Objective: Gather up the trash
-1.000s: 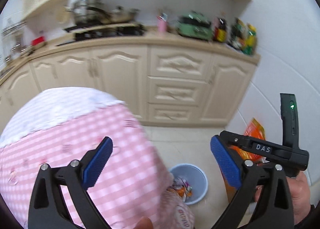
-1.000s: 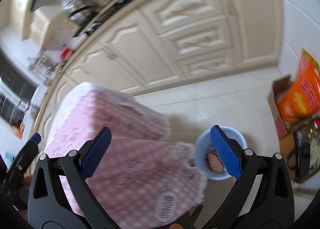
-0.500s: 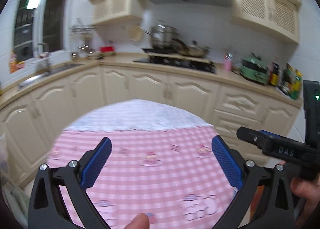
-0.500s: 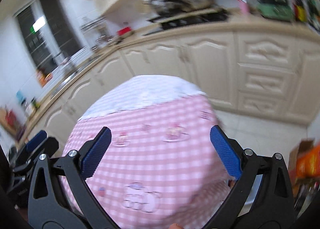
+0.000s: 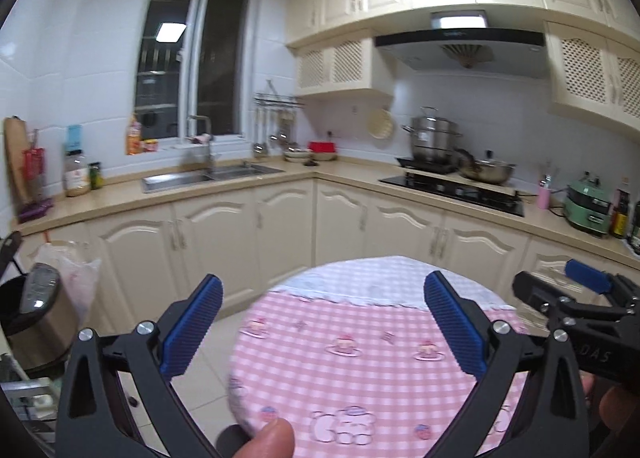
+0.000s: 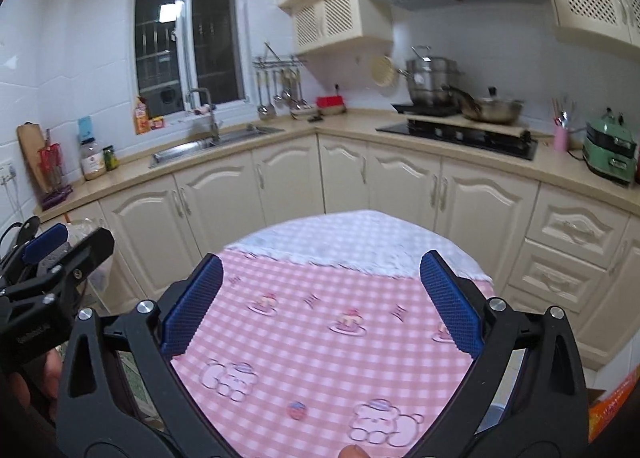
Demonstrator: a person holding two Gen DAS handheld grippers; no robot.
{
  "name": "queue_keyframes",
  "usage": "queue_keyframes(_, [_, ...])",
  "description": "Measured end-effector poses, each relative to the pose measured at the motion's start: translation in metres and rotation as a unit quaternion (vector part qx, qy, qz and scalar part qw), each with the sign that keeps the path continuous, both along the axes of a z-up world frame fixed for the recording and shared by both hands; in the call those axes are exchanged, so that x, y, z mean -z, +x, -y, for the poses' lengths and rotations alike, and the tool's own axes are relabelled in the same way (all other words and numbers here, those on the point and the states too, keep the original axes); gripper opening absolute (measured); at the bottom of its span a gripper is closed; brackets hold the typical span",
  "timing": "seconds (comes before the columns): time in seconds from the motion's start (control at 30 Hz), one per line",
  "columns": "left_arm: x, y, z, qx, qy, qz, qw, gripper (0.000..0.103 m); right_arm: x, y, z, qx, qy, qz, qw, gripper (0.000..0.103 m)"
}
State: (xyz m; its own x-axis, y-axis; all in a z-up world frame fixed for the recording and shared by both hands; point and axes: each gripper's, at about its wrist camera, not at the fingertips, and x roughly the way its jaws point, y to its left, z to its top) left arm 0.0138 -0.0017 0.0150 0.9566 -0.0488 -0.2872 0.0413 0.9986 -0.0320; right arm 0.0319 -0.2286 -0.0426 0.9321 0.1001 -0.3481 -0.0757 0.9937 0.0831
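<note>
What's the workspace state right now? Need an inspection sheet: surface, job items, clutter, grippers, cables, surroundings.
Surface: round table under a pink checked cloth, nothing lying on the visible part.
Job's things: no loose trash seen; steel pedal bin on the floor at the left, a white plastic bag beside it.
Clutter: worktop holds jars, a green cooker, a pink cup, stacked pots and a pan on the hob.
Grippers: left gripper open, empty, above the table; right gripper open, empty, also above the table.
Cables: dark cord by the green cooker.
Surroundings: cream cabinets, sink under a dark window, range hood.
</note>
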Motion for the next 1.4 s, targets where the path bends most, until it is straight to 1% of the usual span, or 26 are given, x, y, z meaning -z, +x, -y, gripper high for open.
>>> queue_keyframes(0.1, [-0.007, -0.008, -0.015, -0.017, -0.003, 0.009, 0.9998, 0.099, -0.006, -0.003, -0.012, -0.004, -0.003, 0.011, 1.000, 0.097])
queue_keyframes(0.2, [-0.012, -0.014, -0.024, -0.021, -0.007, 0.016, 0.9996, 0.099, -0.009, -0.007, -0.019, -0.004, -0.005, 0.016, 1.000, 0.097])
queue_keyframes(0.43, [-0.016, -0.021, -0.028, -0.034, -0.005, 0.029, 0.9990, 0.099, -0.014, -0.012, -0.032, -0.001, -0.017, 0.025, 1.000, 0.097])
queue_keyframes(0.9, [-0.014, -0.023, -0.031, -0.031, -0.025, 0.037, 0.9985, 0.099, -0.019, -0.017, -0.040, 0.003, -0.024, 0.040, 0.999, 0.097])
queue_keyframes(1.4, [-0.016, -0.023, -0.031, -0.028, -0.030, 0.052, 0.9978, 0.099, -0.030, -0.021, -0.042, 0.005, -0.020, 0.055, 0.998, 0.097])
